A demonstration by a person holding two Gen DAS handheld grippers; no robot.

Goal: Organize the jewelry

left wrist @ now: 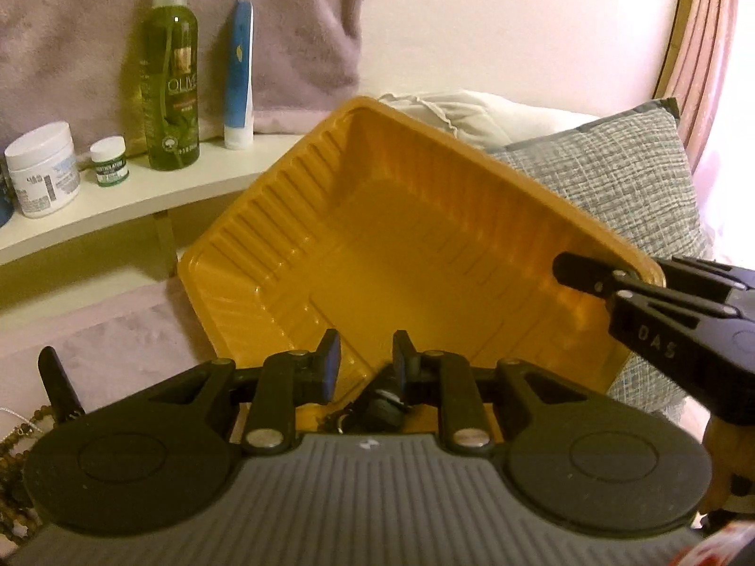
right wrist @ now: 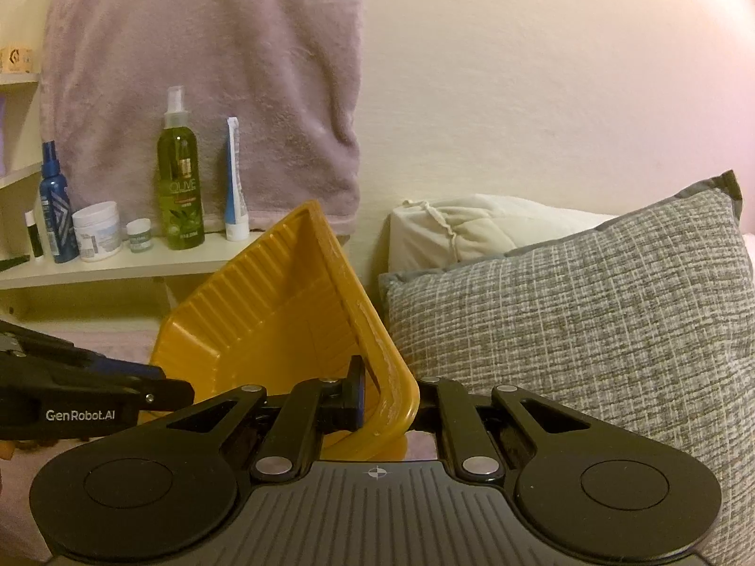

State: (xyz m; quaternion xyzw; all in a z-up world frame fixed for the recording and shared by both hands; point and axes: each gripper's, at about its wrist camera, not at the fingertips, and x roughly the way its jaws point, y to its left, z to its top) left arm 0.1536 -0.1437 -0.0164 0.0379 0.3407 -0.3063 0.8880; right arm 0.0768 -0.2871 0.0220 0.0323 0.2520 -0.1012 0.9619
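Observation:
An orange plastic tray (left wrist: 377, 245) with ribbed walls is tilted up on its edge in front of a grey pillow. My right gripper (right wrist: 387, 396) is shut on the tray's rim (right wrist: 377, 349) at its near right corner; it also shows in the left wrist view (left wrist: 608, 283). My left gripper (left wrist: 365, 363) has its jaws a little apart over the tray's near corner, where small dark jewelry pieces (left wrist: 377, 405) lie. Whether it holds anything is hidden. A brown bead strand (left wrist: 19, 448) lies at the far left on the pink cover.
A white shelf (right wrist: 118, 264) holds a green spray bottle (right wrist: 179, 179), a blue tube (right wrist: 234, 179), white jars (right wrist: 96, 231) and a blue bottle (right wrist: 54, 207). A mauve towel (right wrist: 203, 70) hangs behind. The grey pillow (right wrist: 590, 330) and a white pillow (right wrist: 462, 226) lie to the right.

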